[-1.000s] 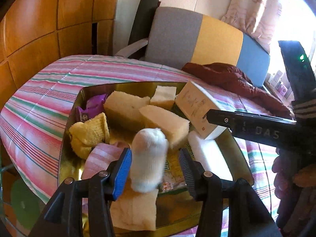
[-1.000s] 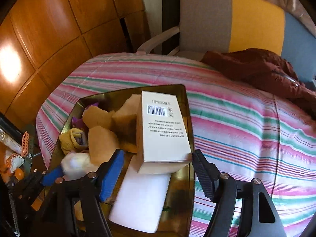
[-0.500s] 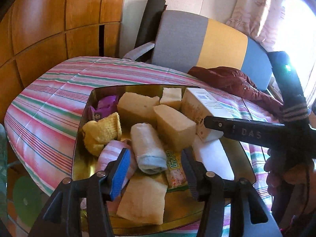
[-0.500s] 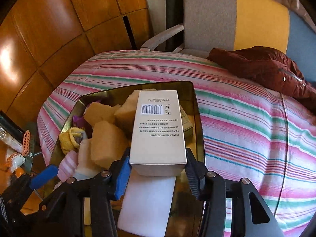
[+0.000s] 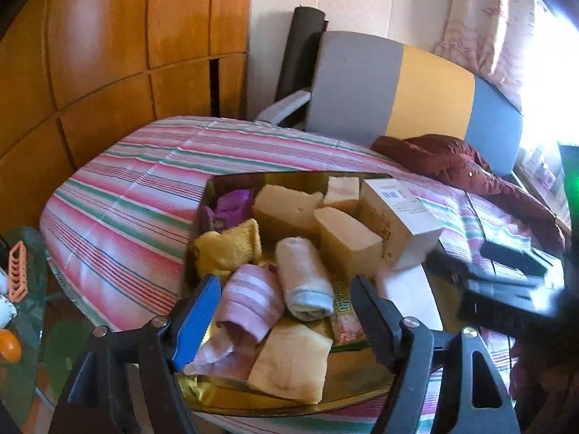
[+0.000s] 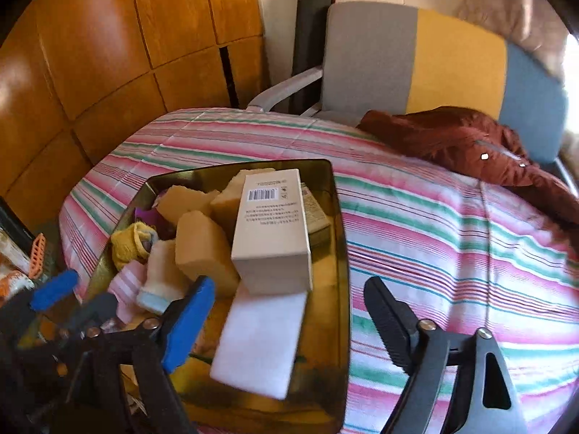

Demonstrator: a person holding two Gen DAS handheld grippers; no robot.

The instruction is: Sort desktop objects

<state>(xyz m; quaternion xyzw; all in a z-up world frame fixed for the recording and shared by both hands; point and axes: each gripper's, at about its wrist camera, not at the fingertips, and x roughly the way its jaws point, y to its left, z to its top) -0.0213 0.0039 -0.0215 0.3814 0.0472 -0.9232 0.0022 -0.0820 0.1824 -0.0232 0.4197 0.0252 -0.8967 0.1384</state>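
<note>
The right gripper [image 6: 286,307] hangs released above the shiny gold metal tray [image 6: 340,253]. The left gripper [image 5: 282,311] gapes too, empty. A white cardboard box [image 6: 273,231] lies inside the tray.

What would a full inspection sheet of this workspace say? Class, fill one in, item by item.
Surface: striped cloth over a table.
Job's things: gold tray holding the barcoded box, tan foam blocks, white foam slab, rolled socks, yellow sock, purple packet.
Clutter: dark red jacket on the cloth.
Grippers: left gripper open above the socks; right gripper open near the box; both empty.
Cables: nothing seen.
Surroundings: grey, yellow and blue chair, wood panelling.
</note>
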